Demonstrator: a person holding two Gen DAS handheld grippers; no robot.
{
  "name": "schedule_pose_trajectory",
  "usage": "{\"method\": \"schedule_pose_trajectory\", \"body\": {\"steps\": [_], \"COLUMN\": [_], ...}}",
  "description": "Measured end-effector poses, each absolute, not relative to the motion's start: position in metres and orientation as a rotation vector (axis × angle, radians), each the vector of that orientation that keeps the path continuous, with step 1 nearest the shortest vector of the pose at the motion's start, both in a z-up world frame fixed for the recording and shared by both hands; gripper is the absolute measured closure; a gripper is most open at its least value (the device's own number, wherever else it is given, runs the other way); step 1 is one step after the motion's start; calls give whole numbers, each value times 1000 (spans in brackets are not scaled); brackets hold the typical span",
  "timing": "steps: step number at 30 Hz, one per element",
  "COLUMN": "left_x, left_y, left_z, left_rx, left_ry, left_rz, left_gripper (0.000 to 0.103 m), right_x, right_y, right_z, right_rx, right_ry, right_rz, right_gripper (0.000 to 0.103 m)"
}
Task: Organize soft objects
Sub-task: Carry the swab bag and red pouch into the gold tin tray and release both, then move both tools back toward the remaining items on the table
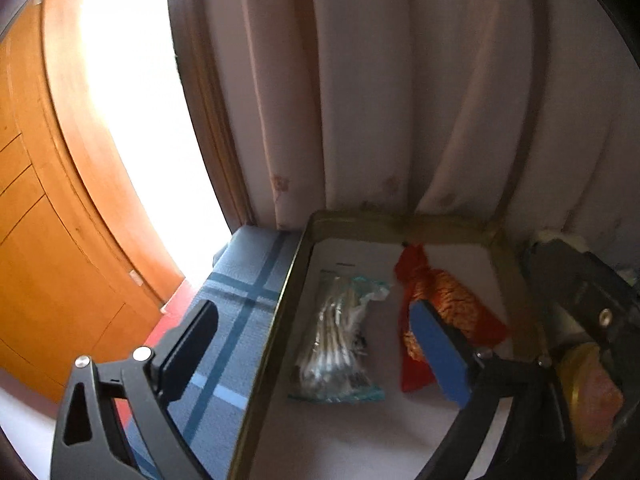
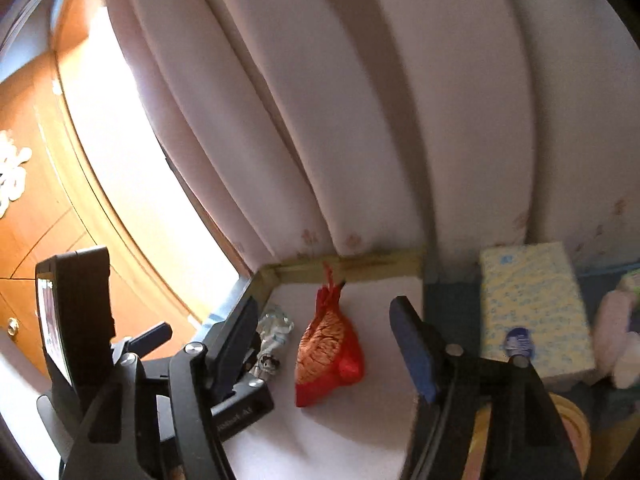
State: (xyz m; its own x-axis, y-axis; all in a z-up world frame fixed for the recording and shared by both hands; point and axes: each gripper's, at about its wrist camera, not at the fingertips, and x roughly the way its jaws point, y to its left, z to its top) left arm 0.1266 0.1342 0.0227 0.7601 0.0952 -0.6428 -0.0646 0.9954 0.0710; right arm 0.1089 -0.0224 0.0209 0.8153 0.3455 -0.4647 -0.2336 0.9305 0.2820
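A white-lined box with an olive rim holds a clear packet of cotton swabs and a red mesh pouch with gold filling. My left gripper is open and empty above the box's left side, over the swab packet. In the right wrist view the red pouch lies between the fingers of my right gripper, which is open and empty above the box. The swab packet shows behind the left finger.
A yellow-and-blue tissue pack and a pink soft toy lie right of the box. A blue plaid cloth lies left of it. Pale curtains hang behind. A wooden cabinet stands at the left.
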Motion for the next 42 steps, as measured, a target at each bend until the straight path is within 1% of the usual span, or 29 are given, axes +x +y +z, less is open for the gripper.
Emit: {"method": "schedule_pose_trajectory", "body": {"steps": [2, 5, 9, 11, 12, 17, 28, 42], "left_x": [110, 80, 56, 48, 43, 32, 17, 1], "left_y": [133, 124, 114, 110, 107, 100, 83, 59], "left_z": [24, 28, 23, 18, 17, 10, 3, 0], "left_rx": [35, 5, -20, -16, -17, -27, -9, -3], "left_ry": [643, 552, 497, 471, 452, 387, 289, 297], "left_rz": [91, 77, 48, 58, 65, 95, 95, 52], "left_gripper": [5, 5, 5, 5, 5, 5, 5, 5], "right_x": [86, 46, 13, 1, -4, -13, -23, -48], "right_y": [-31, -39, -50, -55, -57, -65, -85, -119], "right_z": [23, 22, 23, 21, 19, 2, -13, -8], "right_rx": [192, 153, 108, 92, 83, 24, 17, 21], "right_ry": [444, 295, 176, 134, 121, 107, 115, 63], "right_rz": [281, 208, 122, 101, 88, 44, 36, -36], "right_gripper": [23, 21, 19, 12, 12, 12, 12, 12]}}
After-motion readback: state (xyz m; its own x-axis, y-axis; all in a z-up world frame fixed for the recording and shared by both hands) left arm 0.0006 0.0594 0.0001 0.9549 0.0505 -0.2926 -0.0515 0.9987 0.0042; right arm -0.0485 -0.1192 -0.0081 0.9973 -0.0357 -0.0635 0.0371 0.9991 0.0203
